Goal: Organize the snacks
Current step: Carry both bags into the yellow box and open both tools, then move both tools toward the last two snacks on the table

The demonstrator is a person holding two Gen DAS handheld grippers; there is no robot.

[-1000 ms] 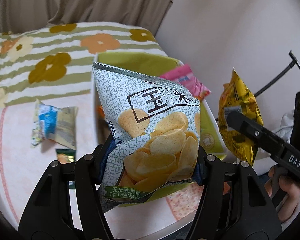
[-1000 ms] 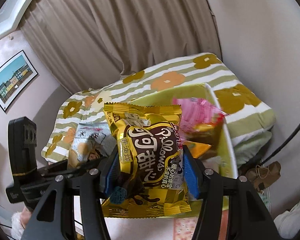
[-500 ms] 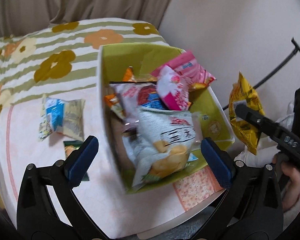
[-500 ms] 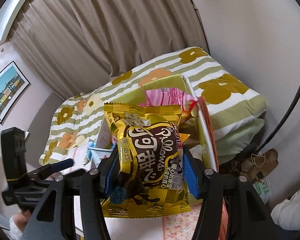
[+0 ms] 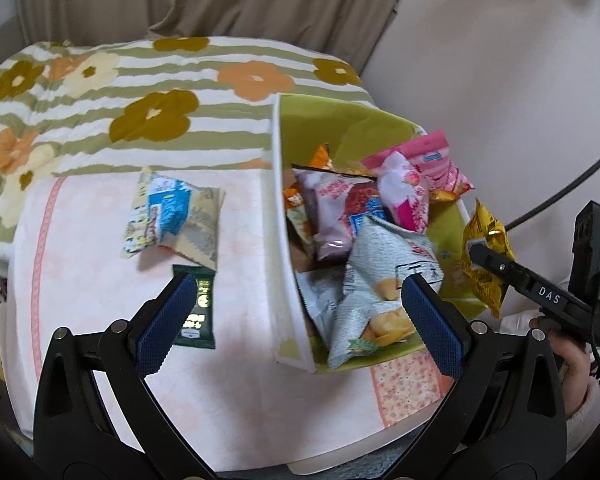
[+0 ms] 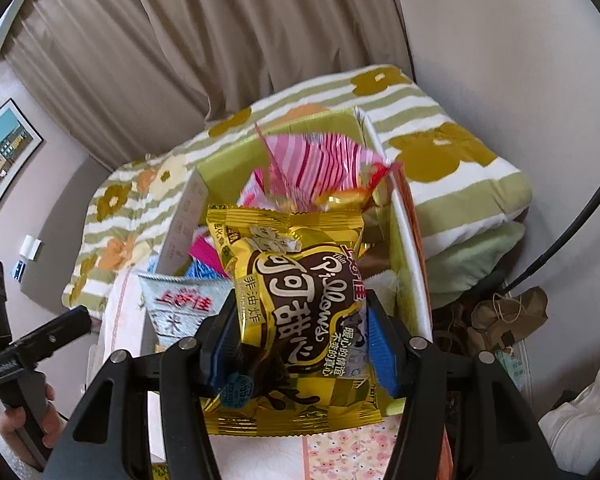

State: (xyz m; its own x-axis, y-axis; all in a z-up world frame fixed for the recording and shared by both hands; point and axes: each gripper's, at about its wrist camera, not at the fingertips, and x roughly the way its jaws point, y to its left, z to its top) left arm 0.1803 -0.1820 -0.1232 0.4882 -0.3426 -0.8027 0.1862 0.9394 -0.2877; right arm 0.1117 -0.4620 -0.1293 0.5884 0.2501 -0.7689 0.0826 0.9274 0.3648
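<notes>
Snacks fill the green box (image 5: 320, 128), and a yellow bag (image 6: 296, 320) hangs pinched in the right gripper (image 6: 300, 344) over it.

Left gripper (image 5: 296, 320) stands spread wide with nothing between its fingers, above the box's near wall. At 10 o'clock, a blue-and-white packet (image 5: 172, 216) and a dark green bar (image 5: 196, 312) lie on the pink cloth (image 5: 80, 264); the bar's print is blurred. Flowered bedding (image 5: 148, 80) and curtains (image 6: 228, 40) lie beyond.

Glossy gold foil snack bag (image 6: 296, 320), matt cardboard box (image 5: 284, 240), soft cloth quilt (image 5: 140, 92)
</notes>
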